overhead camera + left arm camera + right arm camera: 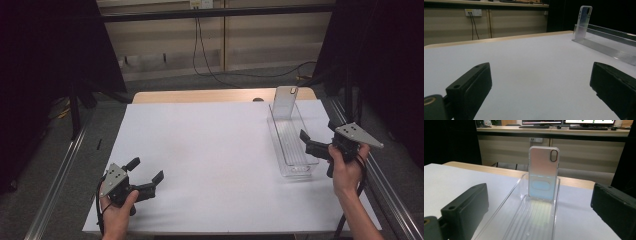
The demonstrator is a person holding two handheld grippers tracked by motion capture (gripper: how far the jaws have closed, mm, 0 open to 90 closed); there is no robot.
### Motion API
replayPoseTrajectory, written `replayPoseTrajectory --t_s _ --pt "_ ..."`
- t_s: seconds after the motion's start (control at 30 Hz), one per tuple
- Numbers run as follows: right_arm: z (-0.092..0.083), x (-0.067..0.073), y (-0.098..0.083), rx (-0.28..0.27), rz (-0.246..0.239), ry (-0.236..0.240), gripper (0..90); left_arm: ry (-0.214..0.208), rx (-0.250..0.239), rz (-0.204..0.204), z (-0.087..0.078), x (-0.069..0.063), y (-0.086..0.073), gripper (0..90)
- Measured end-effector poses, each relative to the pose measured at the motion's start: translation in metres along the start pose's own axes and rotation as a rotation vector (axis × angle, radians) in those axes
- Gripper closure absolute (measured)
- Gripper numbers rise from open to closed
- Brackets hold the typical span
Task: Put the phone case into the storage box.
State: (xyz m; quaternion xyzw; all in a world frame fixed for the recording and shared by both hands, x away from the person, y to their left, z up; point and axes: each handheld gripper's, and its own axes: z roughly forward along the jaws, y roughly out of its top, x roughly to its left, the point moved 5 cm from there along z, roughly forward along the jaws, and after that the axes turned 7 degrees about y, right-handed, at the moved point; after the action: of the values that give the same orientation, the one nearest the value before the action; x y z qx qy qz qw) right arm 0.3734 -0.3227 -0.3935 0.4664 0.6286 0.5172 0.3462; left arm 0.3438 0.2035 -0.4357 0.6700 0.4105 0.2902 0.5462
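Right gripper (311,141) jaws stand wide, empty, at the near end of the clear tray (517,202); the phone case (543,172) leans upright at its far end. Advance along the tray, centred, before closing. Left gripper (147,176) rests wide on the tabletop (210,150).

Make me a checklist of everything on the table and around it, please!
Surface: white table top, with a wooden edge at the far side.
Job's things: clear phone case standing upright at the far end of a long clear tray; the rest of the tray is empty.
Clutter: nothing seen.
Grippers: left gripper open, low over the near left of the table, holding nothing; right gripper open, at the tray's near right side, holding nothing.
Cables: black cables hang from a wall socket to the floor.
Surroundings: dark curtains on both sides, grey floor, monitors on a desk behind.
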Motion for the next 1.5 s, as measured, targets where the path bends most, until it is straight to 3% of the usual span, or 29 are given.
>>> replayPoseTrajectory --t_s 0.8,1.27,1.5 --pt "-0.035 0.023 -0.034 0.036 0.01 -0.005 0.2 0.035 -0.013 -0.015 -0.01 0.004 0.0 3.3" --pt "-0.058 0.032 -0.051 0.036 -0.038 -0.008 0.3 0.046 -0.008 -0.012 -0.015 0.003 -0.002 3.3" --pt "-0.069 0.031 -0.063 0.038 0.023 0.008 0.0 0.055 -0.015 -0.014 -0.016 0.004 -0.001 3.3"
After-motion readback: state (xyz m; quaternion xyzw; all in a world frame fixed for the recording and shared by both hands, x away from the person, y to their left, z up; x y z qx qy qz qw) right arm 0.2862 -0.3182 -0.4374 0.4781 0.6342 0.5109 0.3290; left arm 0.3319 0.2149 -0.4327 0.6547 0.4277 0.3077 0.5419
